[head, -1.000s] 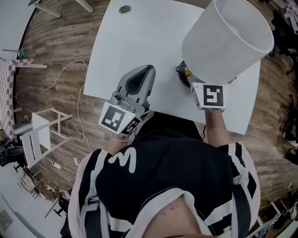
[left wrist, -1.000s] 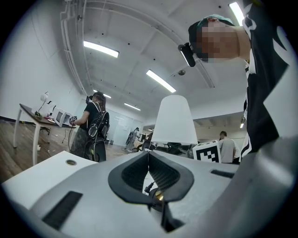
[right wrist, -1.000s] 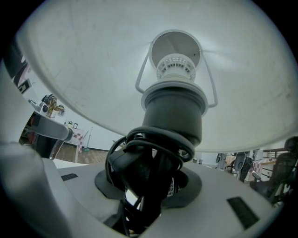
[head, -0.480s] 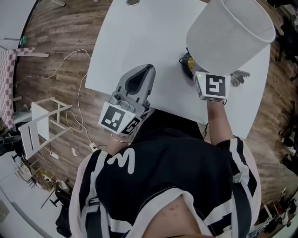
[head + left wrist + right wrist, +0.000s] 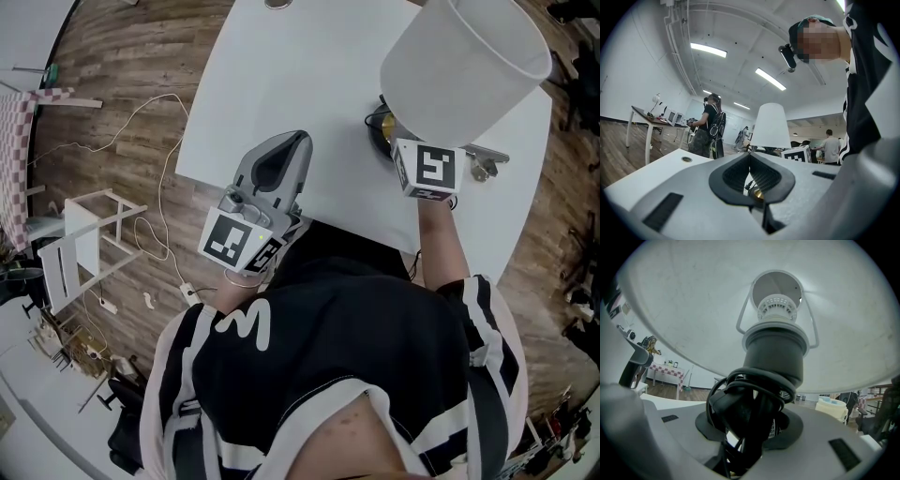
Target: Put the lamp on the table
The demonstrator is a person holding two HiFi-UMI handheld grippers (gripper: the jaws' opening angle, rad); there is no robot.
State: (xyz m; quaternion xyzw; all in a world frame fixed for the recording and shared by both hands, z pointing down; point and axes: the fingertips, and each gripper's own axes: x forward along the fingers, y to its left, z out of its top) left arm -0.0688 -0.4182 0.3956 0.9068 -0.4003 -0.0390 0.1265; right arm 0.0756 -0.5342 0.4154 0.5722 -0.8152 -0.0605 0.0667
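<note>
— inspector: checked the left gripper?
— assistant: checked. found clenched, pads pressed together, nothing caught between. seen over the near edge of the white table.
— inspector: and the right gripper?
— assistant: found grasping the lamp by the dark stem, right over the black cord wound round it.
— inspector: located the lamp where?
— assistant: seen upright over the right part of the table, near the front edge. noted the white shade uppermost and the dark base low over the tabletop. could not tell whether touching the surface. recorded as well apart from the left gripper.
</note>
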